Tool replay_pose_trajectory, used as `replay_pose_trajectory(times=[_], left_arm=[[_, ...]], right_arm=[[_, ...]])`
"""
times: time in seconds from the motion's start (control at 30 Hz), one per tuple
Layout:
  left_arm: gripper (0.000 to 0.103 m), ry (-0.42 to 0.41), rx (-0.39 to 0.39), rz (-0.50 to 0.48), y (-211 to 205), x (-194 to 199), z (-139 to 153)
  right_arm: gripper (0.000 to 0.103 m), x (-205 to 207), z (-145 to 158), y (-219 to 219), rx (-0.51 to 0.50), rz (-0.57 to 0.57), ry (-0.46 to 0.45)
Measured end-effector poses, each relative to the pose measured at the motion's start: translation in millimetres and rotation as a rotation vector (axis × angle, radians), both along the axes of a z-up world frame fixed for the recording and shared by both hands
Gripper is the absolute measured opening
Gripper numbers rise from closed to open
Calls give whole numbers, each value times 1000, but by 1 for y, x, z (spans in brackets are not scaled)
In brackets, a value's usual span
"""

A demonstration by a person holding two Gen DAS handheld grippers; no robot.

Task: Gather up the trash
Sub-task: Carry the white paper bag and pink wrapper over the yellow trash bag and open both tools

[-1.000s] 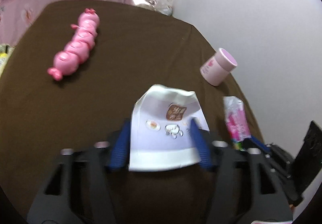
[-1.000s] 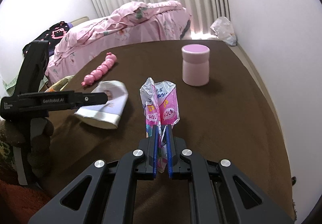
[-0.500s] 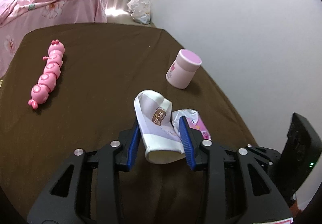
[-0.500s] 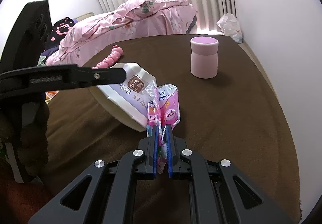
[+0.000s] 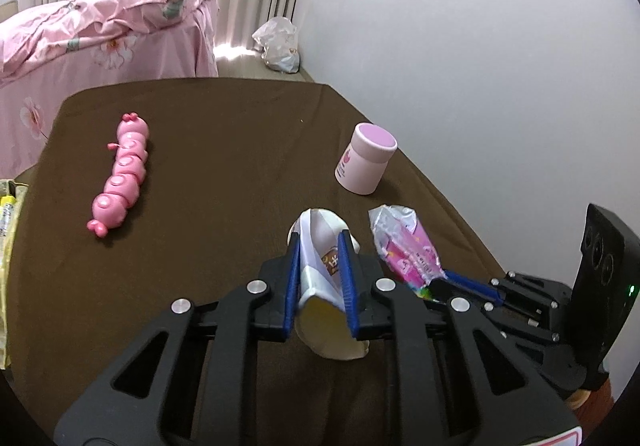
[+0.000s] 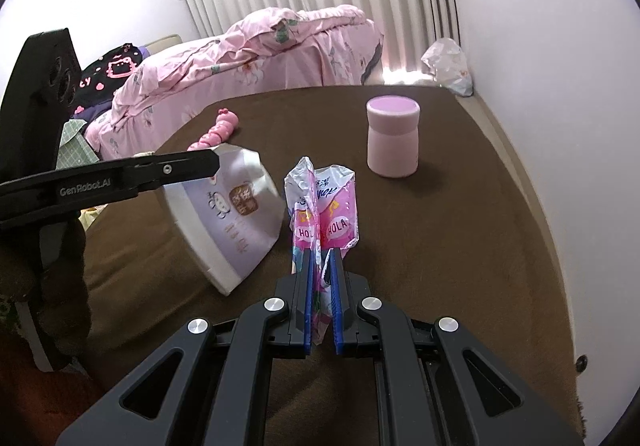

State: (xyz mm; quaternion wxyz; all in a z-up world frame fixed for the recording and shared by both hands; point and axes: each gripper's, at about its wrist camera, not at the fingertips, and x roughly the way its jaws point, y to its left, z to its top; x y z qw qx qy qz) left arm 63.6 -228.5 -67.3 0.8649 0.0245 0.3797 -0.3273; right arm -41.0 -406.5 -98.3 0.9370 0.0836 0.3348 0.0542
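The crushed white-and-lilac paper cup (image 5: 320,286) sits between the blue pads of the left gripper (image 5: 320,246), lifted clear of the brown tablecloth (image 5: 224,149), with its long axis running along the fingers and its open rim toward the camera. The jaws are closing and the pads press the flattened cup walls. Just to its right, the crumpled pink-and-silver snack wrapper (image 6: 324,205) stands upright in the right gripper (image 6: 322,258), which is clamped tight on the wrapper's lower end. Both pieces lie near the front edge of the table, close together but apart. No bin is visible; a white plastic bag (image 5: 277,43) lies on the floor beyond the far edge. Count: one cup, one wrapper, one pink lidded jar (image 5: 366,157) far right, one pink segmented caterpillar toy (image 5: 120,175) far left.
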Motion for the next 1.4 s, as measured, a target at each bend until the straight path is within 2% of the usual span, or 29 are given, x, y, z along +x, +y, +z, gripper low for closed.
replay_pose_trajectory(times=[0.23, 0.37, 0.4, 0.5, 0.6, 0.67, 0.77, 0.83, 0.87, 0.9, 0.93, 1.0, 1.1, 1.3, 1.4], left_arm=[[15, -59, -31, 90, 48, 0, 23], [11, -64, -74, 189, 93, 8, 33], [1, -65, -80, 207, 102, 11, 36], [0, -105, -90, 278, 136, 19, 50], [0, -140, -100, 370, 176, 32, 63], [0, -130, -112, 428, 202, 41, 63], [0, -75, -138, 457, 228, 44, 55], [2, -40, -160, 438, 235, 37, 50], [5, -7, -181, 393, 235, 31, 46], [17, 9, -198, 353, 235, 25, 43], [38, 18, -213, 305, 233, 18, 41], [56, -1, -203, 192, 222, -2, 36], [57, -10, -97, 91, 197, -19, 19], [57, 98, 10, 33, 161, -22, -22], [35, 114, 43, 35, 153, -21, -32]], right_arm=[[9, 7, 34, 20, -48, 39, -65], [9, 18, 56, 40, -83, 87, -110], [9, 22, 63, 45, -79, 101, -118], [9, 36, 82, 60, -58, 162, -135], [9, 57, 92, 83, -78, 209, -140], [9, 68, 94, 96, -74, 237, -140], [9, 77, 91, 113, -70, 268, -127], [9, 77, 87, 119, -76, 280, -109], [9, 75, 84, 121, -87, 288, -102], [9, 71, 81, 122, -97, 293, -98], [9, 67, 79, 122, -102, 295, -95], [9, 61, 73, 118, -102, 296, -89], [9, 51, 67, 106, -92, 279, -76], [9, 45, 62, 86, -78, 236, -56], [9, 48, 62, 87, -82, 237, -55]])
